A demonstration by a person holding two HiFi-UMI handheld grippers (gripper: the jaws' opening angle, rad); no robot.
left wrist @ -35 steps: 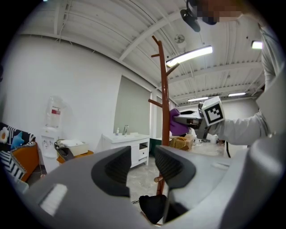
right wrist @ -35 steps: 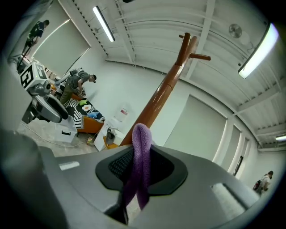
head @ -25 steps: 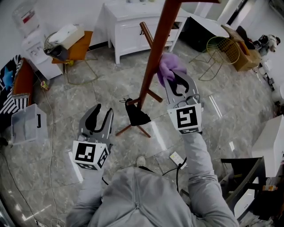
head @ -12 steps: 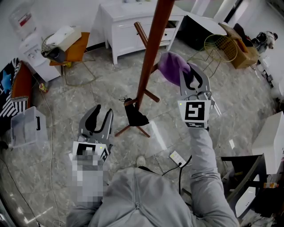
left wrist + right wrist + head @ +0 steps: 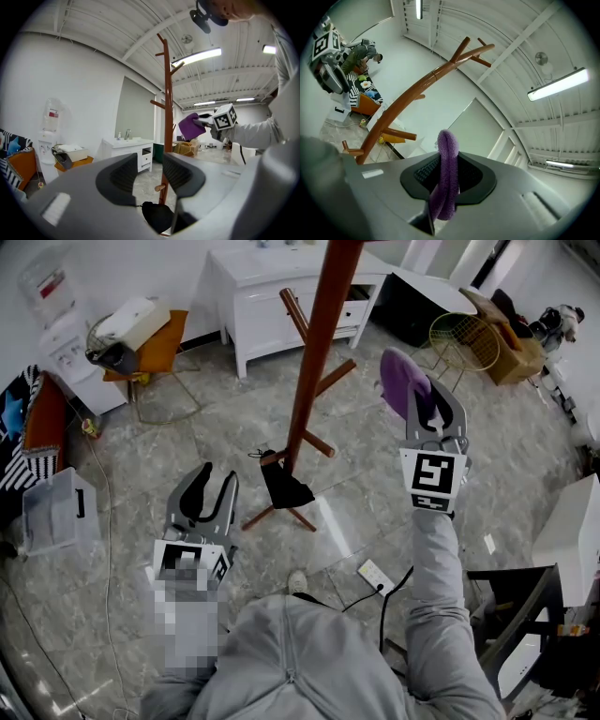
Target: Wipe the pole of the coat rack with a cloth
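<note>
The brown wooden pole (image 5: 319, 343) of the coat rack rises through the middle of the head view, with pegs and splayed feet near a dark item (image 5: 284, 487) on the floor. My right gripper (image 5: 427, 397) is shut on a purple cloth (image 5: 401, 379), held clear of the pole to its right. The right gripper view shows the cloth (image 5: 446, 178) pinched between the jaws and the pole (image 5: 405, 105) off to the left. My left gripper (image 5: 210, 486) hangs open and empty, low and left of the rack's base. In the left gripper view the pole (image 5: 167, 112) stands ahead.
A white cabinet (image 5: 272, 287) stands behind the rack, a wire chair (image 5: 464, 338) at the back right. An orange chair with a white box (image 5: 141, 329), a water dispenser (image 5: 66, 315) and a clear bin (image 5: 56, 512) sit at left. A power strip (image 5: 375, 576) lies by my feet.
My right gripper has pulled the purple cloth off the pole and swung it to the right. The left gripper has stayed where it was.
</note>
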